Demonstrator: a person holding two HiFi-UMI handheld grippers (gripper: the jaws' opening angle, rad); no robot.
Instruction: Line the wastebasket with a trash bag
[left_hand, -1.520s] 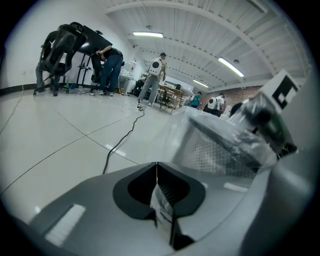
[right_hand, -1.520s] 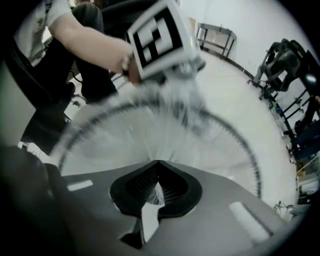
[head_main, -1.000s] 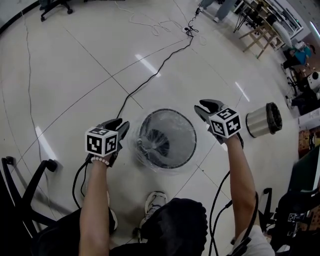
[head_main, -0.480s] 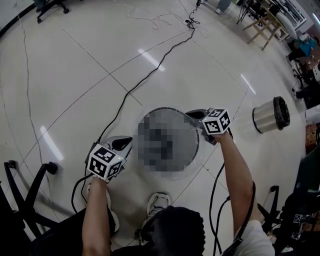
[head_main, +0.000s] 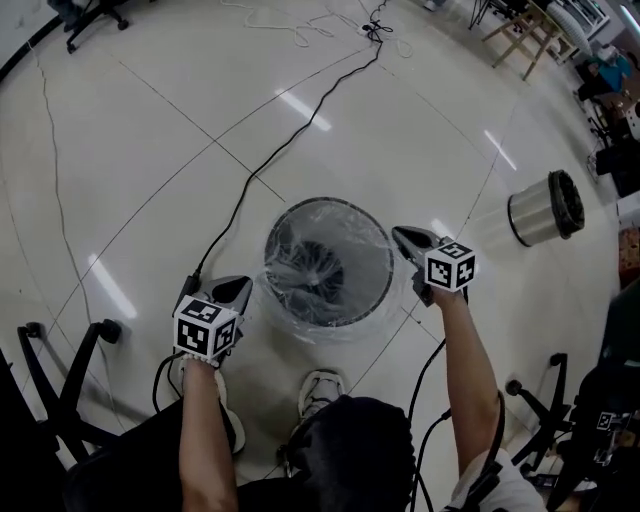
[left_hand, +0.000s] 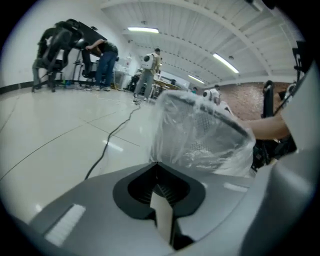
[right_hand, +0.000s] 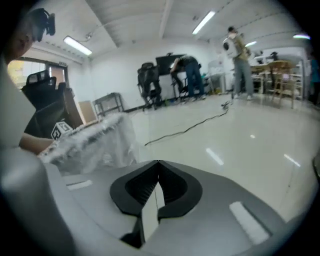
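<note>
A round mesh wastebasket (head_main: 372, 222) stands upright on a pale tiled floor (head_main: 150, 150), seen from steeply above, just in front of the person's shoe (head_main: 318, 390). A clear trash bag (head_main: 330, 318) is already inside it. The film sags loosely into the basket, its mouth is turned out over the whole rim, and a crumpled skirt of plastic hangs down the outside on the near side.

The left hand-held gripper (head_main: 243, 283) sits low at the basket's left side, its tips right at the hanging film. In the left gripper view its jaws are pressed together. The plastic bunches just beyond the tips (left_hand: 156, 164), and I cannot tell whether a fold is nipped between them. The right hand-held gripper (head_main: 398, 232) is at the basket's right side, beside the rim. Its jaws are also closed, with nothing between them in the right gripper view (right_hand: 159, 161), where the bagged basket sits off to the left.

Judging by this, the lining is nearly done: the bag is in and folded over. What seems left is tidying, which means pulling the skirt down evenly and perhaps pushing the slack film deeper.

Farther from the basket, a black cable (head_main: 270, 165) runs away across the floor. A second, metal bin (head_main: 545, 207) lies on its side well off to the right.
</note>
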